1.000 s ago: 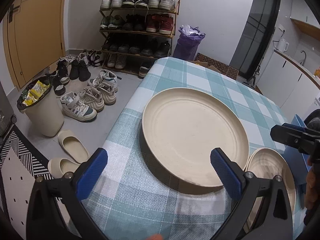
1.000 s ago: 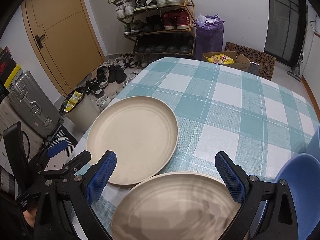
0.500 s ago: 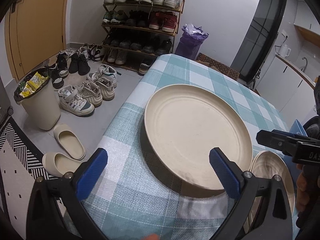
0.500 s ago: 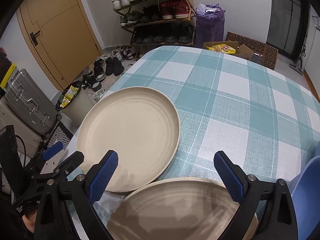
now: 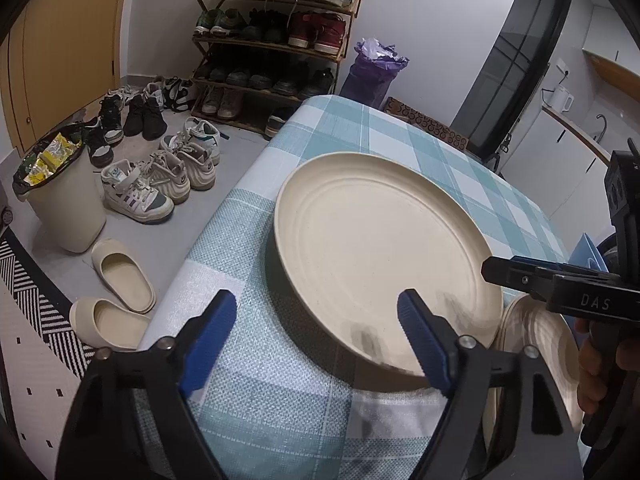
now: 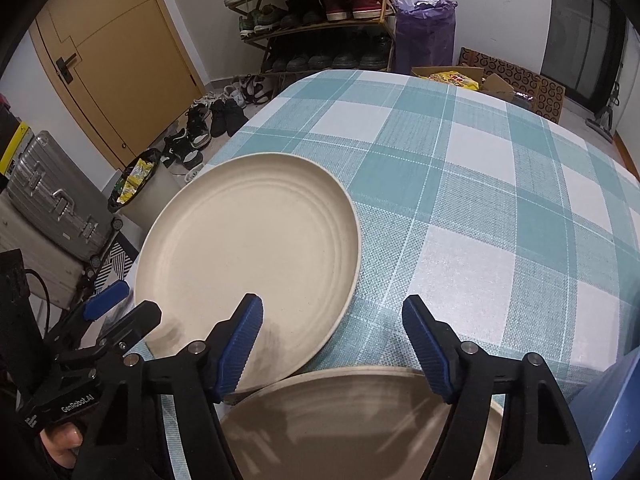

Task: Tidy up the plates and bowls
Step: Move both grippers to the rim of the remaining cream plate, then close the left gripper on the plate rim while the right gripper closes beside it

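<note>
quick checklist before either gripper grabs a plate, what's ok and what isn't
1. Left gripper at large plate near rim: ok; its jaws have just been closing.
2. Rim gripped by left fingers: not ok, not pinched.
3. Right gripper above smaller plate: ok; jaws closing too.
4. Smaller plate gripped: not ok.
5. Plates overlapping: cannot tell.
6. Tablecloth beyond plates bare: ok.

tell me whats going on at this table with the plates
A person holds a claw in each hand over two cream plates on a checked tablecloth. The left claw straddles the near rim of the large plate; the right claw hangs above the second plate. Both claws have just been closing, neither gripping yet.
</note>
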